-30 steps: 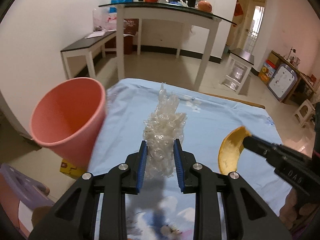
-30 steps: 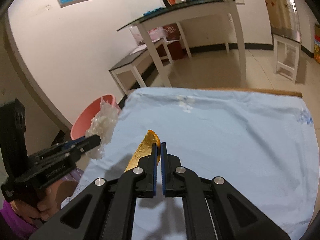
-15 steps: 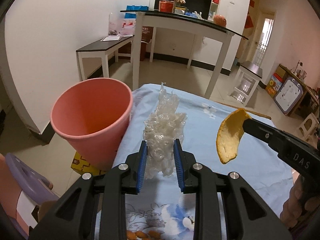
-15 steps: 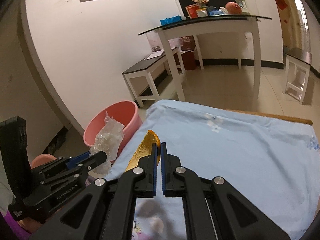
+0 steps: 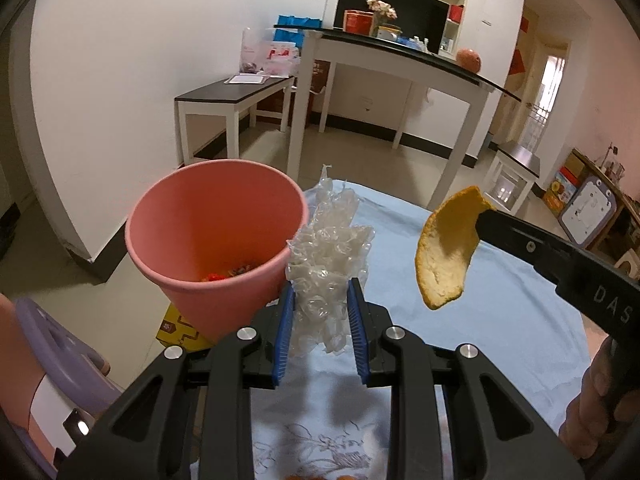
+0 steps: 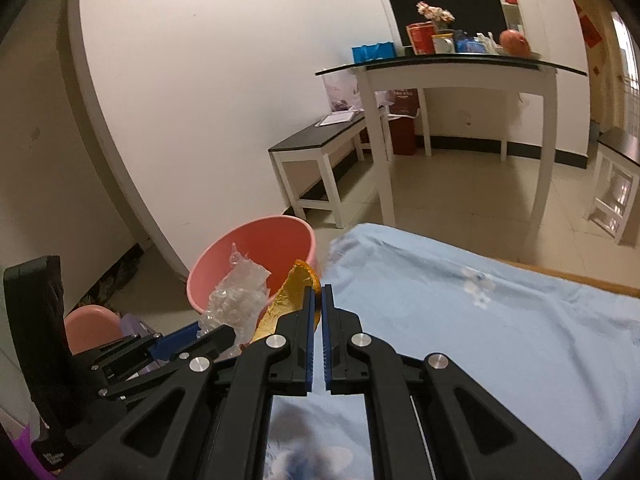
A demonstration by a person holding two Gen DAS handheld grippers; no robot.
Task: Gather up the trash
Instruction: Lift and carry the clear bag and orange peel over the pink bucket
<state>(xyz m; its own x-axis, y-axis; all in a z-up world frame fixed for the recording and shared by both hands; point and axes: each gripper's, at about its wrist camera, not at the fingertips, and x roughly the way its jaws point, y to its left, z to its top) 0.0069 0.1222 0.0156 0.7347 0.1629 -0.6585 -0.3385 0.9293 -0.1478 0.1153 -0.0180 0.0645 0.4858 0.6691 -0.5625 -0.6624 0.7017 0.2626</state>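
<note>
Left gripper (image 5: 320, 332): nearest in the left wrist view; its blue pads are closed on a crumpled clear plastic wrap (image 5: 328, 256), which stands up between them, just beside the right wall of the pink bin.
Right gripper (image 6: 317, 308): jaws pressed together on one end of an orange peel (image 6: 290, 300); in the left wrist view the peel hangs free in the air above the blue cloth, to the right of the wrap.
Pink bin (image 5: 216, 240): on the floor at the left edge of the table, mouth open and tilted toward the camera, some red scraps at the bottom.
Step in hand: I judge both pieces are being carried to the bin. Bring each piece fully over the mouth before opening the jaws; the wrap is light and may stick to a pad.
Edges: the table edge with the blue tablecloth (image 6: 480, 320) ends just at the bin; a drop too early falls on the cloth.
Open room: the floor beyond is free up to the white bench (image 5: 236, 96) and the tall white table (image 5: 400, 56), well apart.
</note>
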